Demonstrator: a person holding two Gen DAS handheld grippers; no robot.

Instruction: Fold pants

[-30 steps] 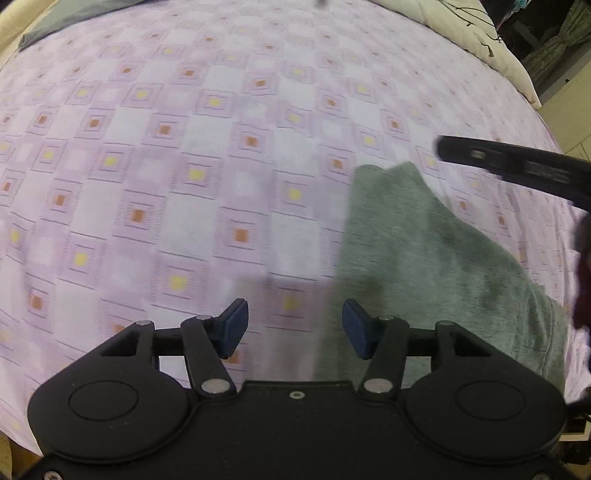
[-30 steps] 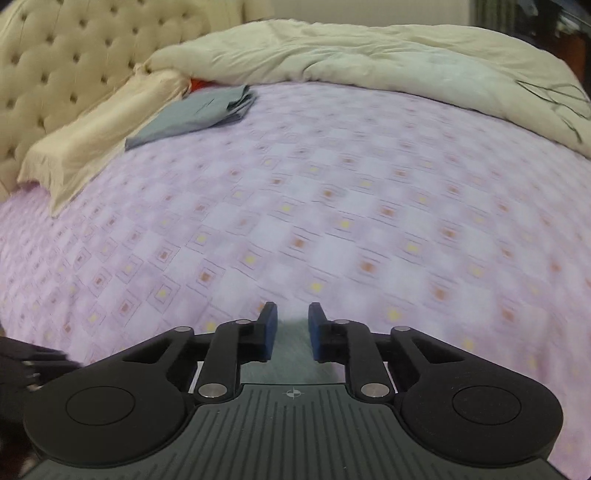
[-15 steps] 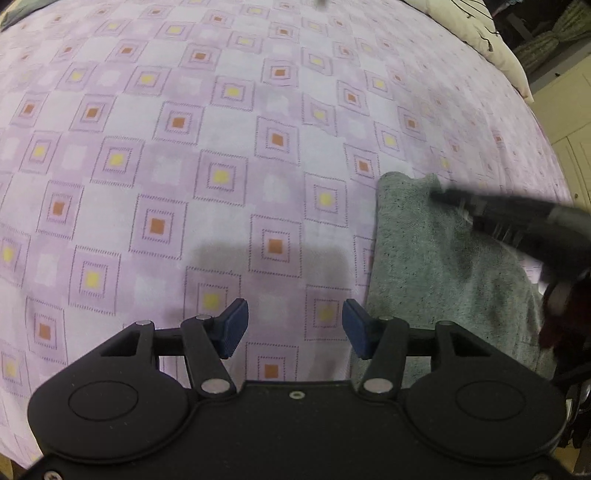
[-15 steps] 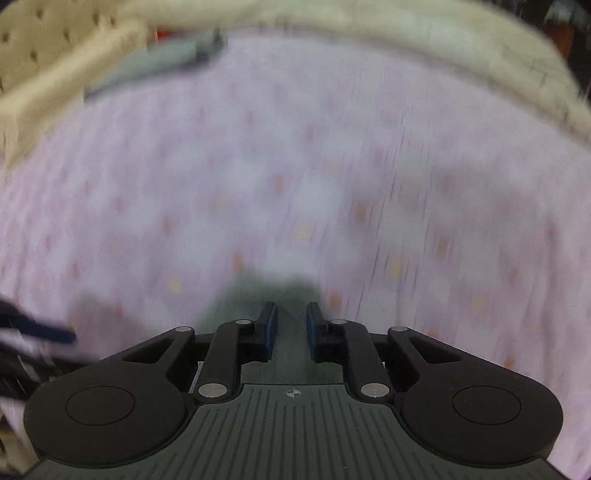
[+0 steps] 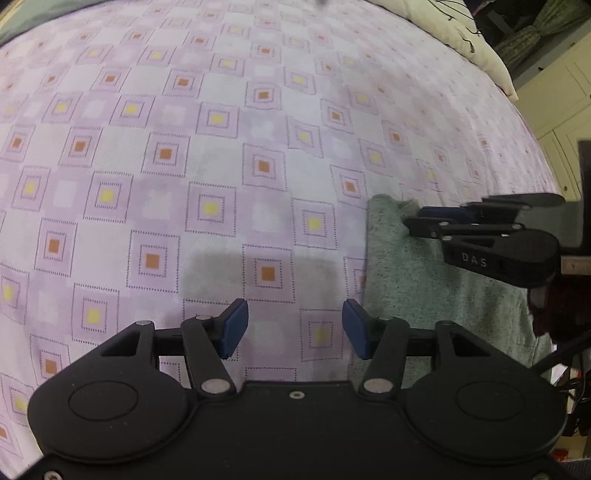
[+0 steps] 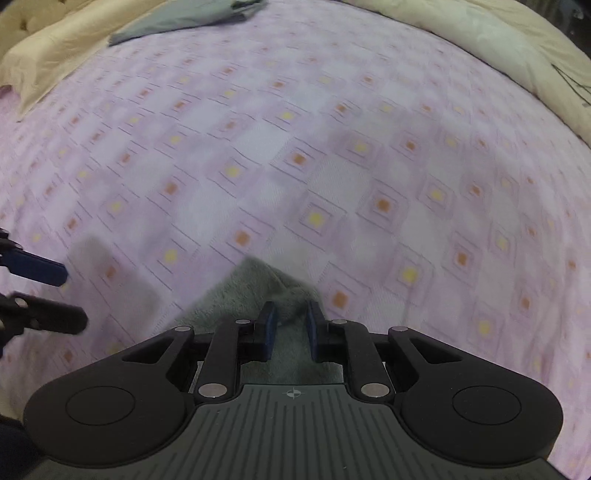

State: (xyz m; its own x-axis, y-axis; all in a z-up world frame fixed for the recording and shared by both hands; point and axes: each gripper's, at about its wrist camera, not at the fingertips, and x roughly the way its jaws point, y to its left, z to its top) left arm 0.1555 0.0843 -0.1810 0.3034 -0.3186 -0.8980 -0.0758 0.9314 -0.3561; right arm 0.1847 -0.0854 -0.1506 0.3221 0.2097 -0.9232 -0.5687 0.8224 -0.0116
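Pants: Our grey pants [image 5: 424, 280] lie on the bed, near its edge on our right side. We see one end of them, folded flat, with a corner a bit bunched up.

Bed sheet: The purple sheet [image 5: 221, 147] with little yellow and orange squares is smooth and flat. We think that makes it a good place to fold on.

Right hand-held gripper: Our right hand-held gripper [image 6: 290, 332] points down at the far corner of the pants. Its blue pads are close together and the grey cloth is pinched between them. We think it holds the corner so we can pull or lay that end where we want it.

Left hand-held gripper: Our left hand-held gripper [image 5: 293, 328] has its pads wide apart. Nothing is between them, only the sheet below. It hangs just beside the left edge of the pants. We think it waits there to take that edge or to press the cloth down.

Other things: A cream blanket [image 6: 498, 40] is pushed up at the far side of the bed. A folded grey-blue cloth [image 6: 192, 18] lies near the pillow [image 6: 55, 62], well away from our pants.

Next: We think the next move is to flatten the bunched corner so the fold is neat.
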